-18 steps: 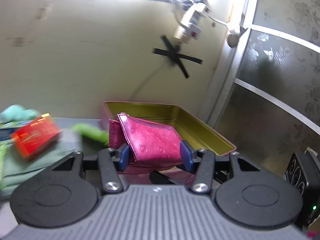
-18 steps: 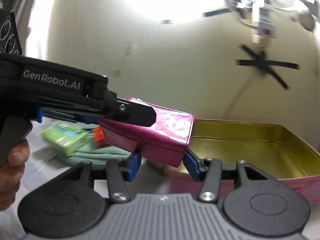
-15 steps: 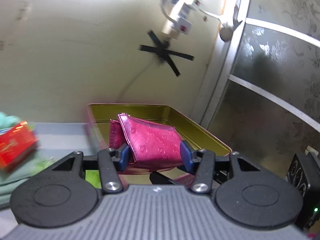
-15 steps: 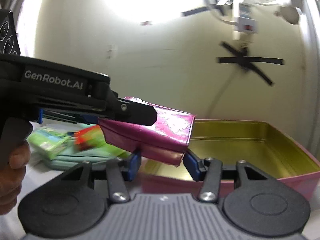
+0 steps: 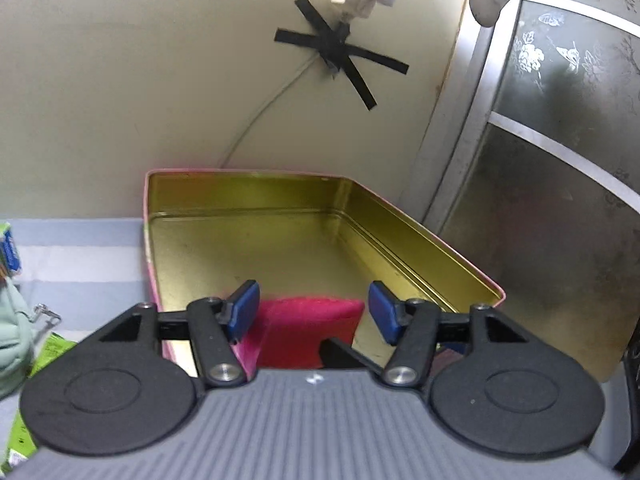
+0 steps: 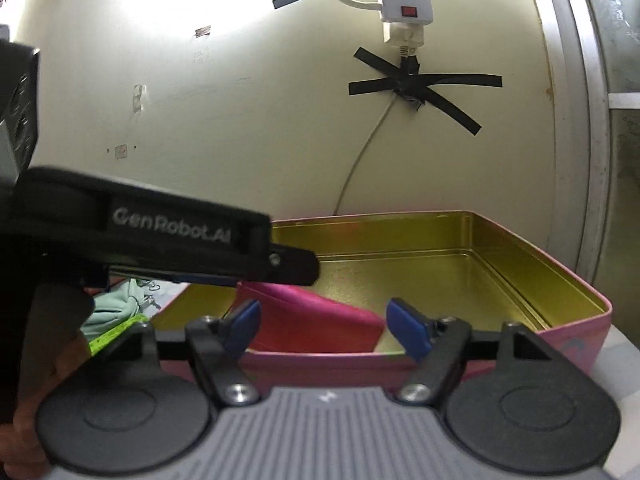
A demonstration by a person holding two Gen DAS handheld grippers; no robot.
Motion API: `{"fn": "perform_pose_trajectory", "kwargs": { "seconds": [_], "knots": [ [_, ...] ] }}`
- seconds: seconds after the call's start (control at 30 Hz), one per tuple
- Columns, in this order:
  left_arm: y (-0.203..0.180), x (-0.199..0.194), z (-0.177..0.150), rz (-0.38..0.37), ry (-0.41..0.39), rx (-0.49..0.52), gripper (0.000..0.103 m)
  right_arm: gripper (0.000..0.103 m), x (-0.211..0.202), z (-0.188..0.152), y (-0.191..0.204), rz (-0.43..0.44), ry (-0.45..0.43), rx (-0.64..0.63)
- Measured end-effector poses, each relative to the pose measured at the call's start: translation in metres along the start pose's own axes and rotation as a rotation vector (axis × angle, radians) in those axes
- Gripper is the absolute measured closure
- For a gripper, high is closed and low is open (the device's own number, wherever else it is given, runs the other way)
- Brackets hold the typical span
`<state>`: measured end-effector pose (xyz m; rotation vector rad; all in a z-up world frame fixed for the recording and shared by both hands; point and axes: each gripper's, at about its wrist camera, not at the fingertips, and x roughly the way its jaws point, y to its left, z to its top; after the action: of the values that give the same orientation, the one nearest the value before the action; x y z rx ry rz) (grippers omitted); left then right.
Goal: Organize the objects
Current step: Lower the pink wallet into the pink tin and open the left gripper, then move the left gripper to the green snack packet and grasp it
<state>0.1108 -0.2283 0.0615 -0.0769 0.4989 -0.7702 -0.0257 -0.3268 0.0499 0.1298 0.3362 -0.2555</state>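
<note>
- Wall [image 6: 240, 128]: cream, marked with crossed black tape strips [image 6: 420, 84]; a white power strip [image 6: 406, 8] was seen above the tape, a thin cable running down behind the tin.
- Frosted patterned door panel [image 5: 560, 128] was noted at the right edge of the left wrist view.
- Pink tin [image 6: 520, 344], gold inside, was seen standing open against the wall on a pale striped surface [image 5: 72, 252].
- Left gripper [image 5: 312, 312] was observed poised over the tin's near end, jaws spread wide, blue pads [image 5: 244, 308] clear of the wallet on both sides; nothing was gripped.
- Right gripper [image 6: 324, 324] was found at the tin's near wall, jaws likewise parted wide and empty.
- Pink wallet [image 6: 316, 320] was recorded inside the tin, at its near left corner, tilted, beneath the left gripper's finger.
- Mint-green pouch [image 5: 10, 340] and green packet [image 5: 48, 356] were noted left of the tin, apart from it.
</note>
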Motion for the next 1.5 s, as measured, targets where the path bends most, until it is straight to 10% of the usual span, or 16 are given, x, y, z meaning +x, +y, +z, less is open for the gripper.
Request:
{"fn": "perform_pose_trajectory", "kwargs": {
  "seconds": [0.33,0.6,0.77,0.93,1.03,1.3,1.5],
  "knots": [
    [0.043,-0.084,-0.014,0.127,-0.138,-0.007,0.036,0.029,-0.017,-0.001,0.003,0.037,-0.103,0.019],
    [0.091,-0.115,-0.045,0.248,-0.036,-0.065,0.032,0.029,-0.025,-0.004,0.004,0.100,-0.150,0.043],
    [0.097,-0.094,-0.045,0.289,0.016,-0.104,0.004,0.029,-0.028,-0.004,0.008,0.102,-0.162,0.027],
    [0.075,-0.060,-0.050,0.278,0.113,0.000,0.003,0.029,-0.030,-0.004,0.007,0.095,-0.161,0.019],
    [0.064,-0.051,-0.058,0.342,0.117,0.085,0.012,0.029,-0.030,-0.004,0.007,0.132,-0.165,0.016],
    [0.072,-0.103,-0.082,0.228,0.200,0.218,0.089,0.028,-0.045,-0.008,0.016,0.290,-0.212,0.001],
    [0.109,-0.162,-0.101,0.213,0.193,0.108,0.088,0.027,-0.035,-0.014,0.060,0.559,0.020,-0.016]
  ]
}}
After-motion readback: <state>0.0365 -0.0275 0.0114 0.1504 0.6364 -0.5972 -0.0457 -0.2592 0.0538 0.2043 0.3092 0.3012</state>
